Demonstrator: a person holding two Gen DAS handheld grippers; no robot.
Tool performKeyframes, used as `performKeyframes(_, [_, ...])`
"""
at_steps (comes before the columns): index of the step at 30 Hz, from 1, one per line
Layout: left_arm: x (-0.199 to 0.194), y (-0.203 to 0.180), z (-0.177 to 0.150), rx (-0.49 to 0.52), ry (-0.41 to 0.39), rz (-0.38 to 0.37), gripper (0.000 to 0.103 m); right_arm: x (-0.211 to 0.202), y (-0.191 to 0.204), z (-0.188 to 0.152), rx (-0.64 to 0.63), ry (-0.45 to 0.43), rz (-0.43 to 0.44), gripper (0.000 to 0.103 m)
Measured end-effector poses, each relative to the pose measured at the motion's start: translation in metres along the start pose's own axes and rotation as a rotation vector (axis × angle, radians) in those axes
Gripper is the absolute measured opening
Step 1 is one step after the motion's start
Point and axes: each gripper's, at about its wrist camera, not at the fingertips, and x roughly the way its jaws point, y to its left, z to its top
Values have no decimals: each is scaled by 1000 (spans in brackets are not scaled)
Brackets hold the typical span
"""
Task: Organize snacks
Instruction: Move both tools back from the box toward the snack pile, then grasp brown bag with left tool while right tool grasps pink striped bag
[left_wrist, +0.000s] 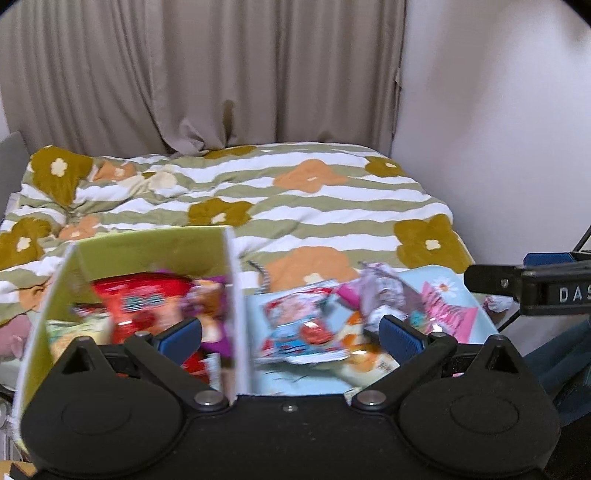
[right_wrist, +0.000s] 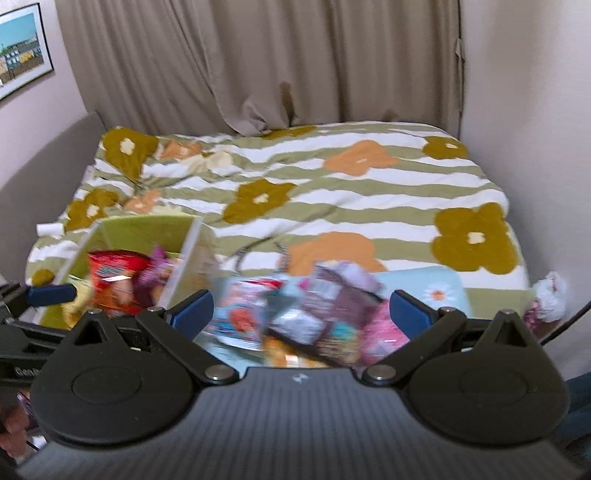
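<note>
A green box (left_wrist: 155, 254) (right_wrist: 144, 230) stands on the bed and holds a red snack bag (left_wrist: 144, 302) (right_wrist: 114, 275) and a purple packet (left_wrist: 212, 314). Beside it lies a loose pile of snack packets (left_wrist: 306, 325) (right_wrist: 295, 314) on a light blue surface (left_wrist: 439, 284) (right_wrist: 424, 284). My left gripper (left_wrist: 291, 334) is open, straddling the box's right wall. My right gripper (right_wrist: 301, 314) is open over the pile, above a dark packet (right_wrist: 332, 306). The right gripper's finger shows at the right edge of the left wrist view (left_wrist: 532, 284). Both views are blurred.
A striped floral duvet (left_wrist: 295, 199) (right_wrist: 332, 192) covers the bed. Beige curtains (left_wrist: 203, 74) hang behind, with a white wall (left_wrist: 498, 92) at right. A crumpled wrapper (right_wrist: 546, 299) lies at the bed's right edge. A framed picture (right_wrist: 22, 48) hangs at left.
</note>
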Motion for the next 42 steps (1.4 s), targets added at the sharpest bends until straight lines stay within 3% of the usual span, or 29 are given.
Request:
performKeyframes(6, [44, -46, 14, 14, 32, -7, 103, 27, -67, -2, -41, 53, -8, 103])
performKeyframes(12, [94, -71, 25, 27, 64, -6, 103, 70, -112, -9, -90, 125, 42, 103])
performKeyframes(24, [183, -112, 18, 112, 196, -34, 103, 139, -129, -30, -224, 246, 196, 103])
performKeyframes(28, [199, -116, 15, 73, 226, -84, 103, 153, -129, -34, -256, 271, 224, 103])
performKeyframes(31, [208, -121, 13, 94, 251, -62, 94, 161, -127, -35, -276, 286, 240, 103])
performKeyframes(36, [216, -118, 6, 67, 276, -95, 86, 172, -125, -36, -302, 306, 263, 103])
performKeyframes(39, [214, -117, 6, 56, 271, -118, 70, 175, -122, -38, -323, 314, 275, 103])
performKeyframes(42, [212, -118, 6, 61, 275, -119, 66, 179, -120, -39, -327, 327, 297, 103])
